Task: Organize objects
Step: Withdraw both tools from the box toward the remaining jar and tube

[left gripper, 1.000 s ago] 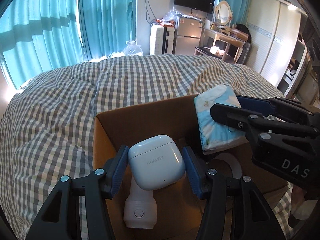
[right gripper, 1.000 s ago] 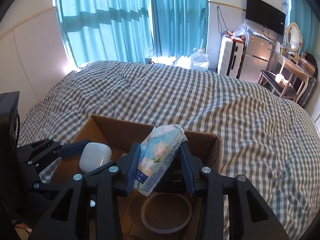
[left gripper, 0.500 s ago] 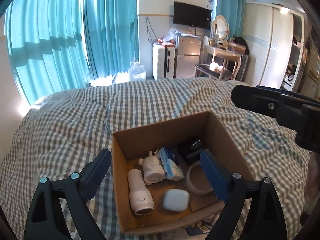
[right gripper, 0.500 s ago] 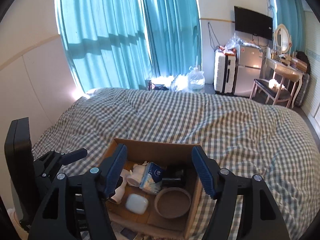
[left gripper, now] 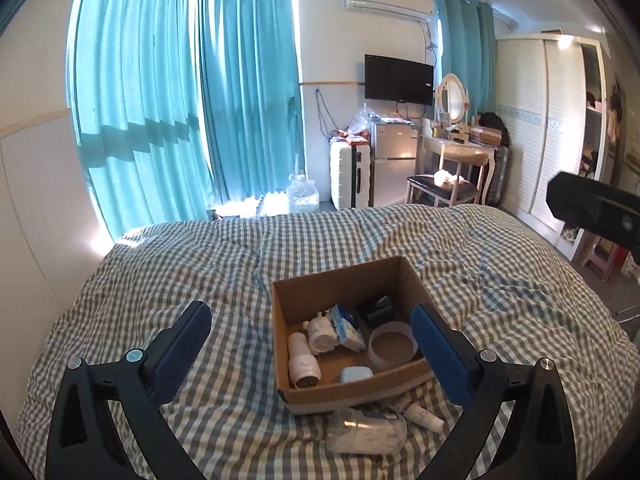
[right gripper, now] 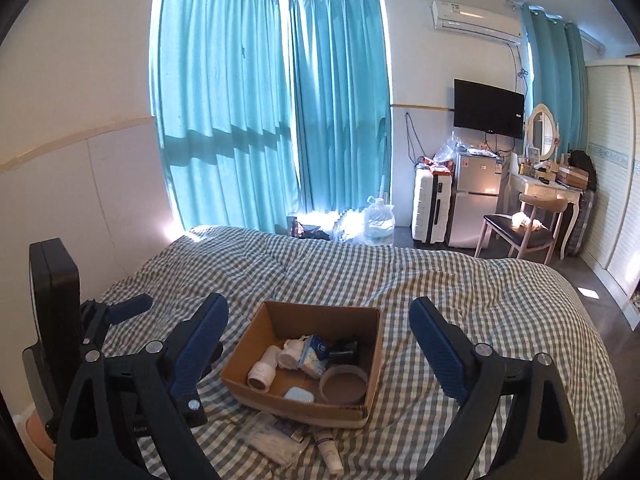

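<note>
My left tongs [left gripper: 310, 344] and right tongs [right gripper: 318, 336] have just released, empty. One box [right gripper: 256, 344] on the bed [right gripper: 460, 280] holds six items; my left view alone shows the wardrobe [left gripper: 536, 120] at two o'clock.

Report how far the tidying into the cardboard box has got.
Done: the earbud case and tissue pack lie in the cardboard box beside a tape roll and white bottle. In hand: nothing; the left hand-held gripper and right hand-held gripper have just been opening, nothing between them. Left: a cotton-swab tub and small tube on the bed.
</note>
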